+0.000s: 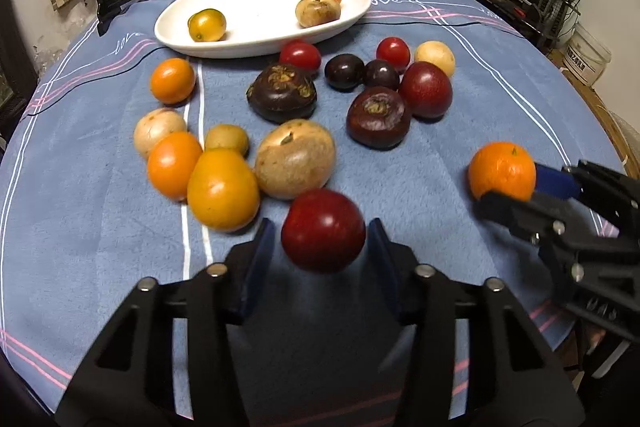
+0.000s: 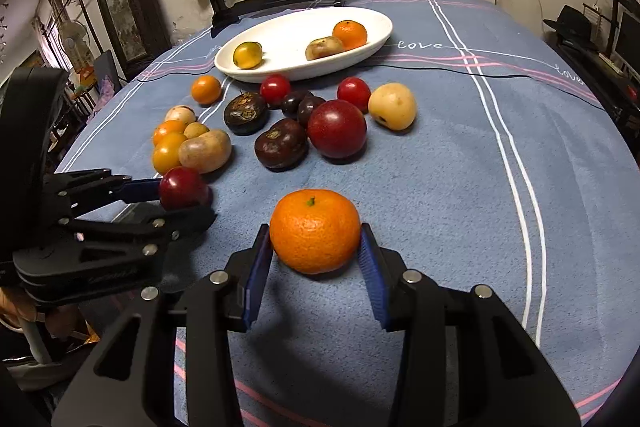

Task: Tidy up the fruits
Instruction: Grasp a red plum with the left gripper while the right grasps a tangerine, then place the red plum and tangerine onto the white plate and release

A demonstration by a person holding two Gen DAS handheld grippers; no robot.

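**Both grippers loaded: red fruit left, mandarin right; plate not yet reached**

Left gripper [image 1: 323, 231]: jaws drawn in narrow around a dark red round fruit [image 1: 323, 230], blue pads at its two sides. In the right wrist view the same fruit [image 2: 184, 187] sits right at the fingertips and looks raised off the blue tablecloth [image 1: 400, 167], though I cannot confirm clearance. Right gripper [image 2: 316, 245]: jaws narrowed onto an orange mandarin [image 2: 315, 231], pads touching both flanks. It appears to sit on or just above the cloth.

Risks, as judged:
- Red fruit is smooth and glossy and is gripped near the fingertips. A tilt or quick swing could let it roll out forward.
- Dropped fruit would fall among the loose pile of yellow, orange and tan fruits [image 1: 224, 187] just beside the left gripper and scatter them.
- The grippers are near each other. If both head for the white oval plate [image 1: 256, 43] together, fingers could collide.
- Mandarin skin is soft, so a tighter squeeze could dent it.
- The plate already holds three fruits [image 1: 318, 11]. A careless release could knock them or roll over the low rim.

Appearance: red fruit is deep crimson, shiny, unblemished on the visible side. Mandarin is bright orange, pebbled, small green stem nub on top, slightly flattened.
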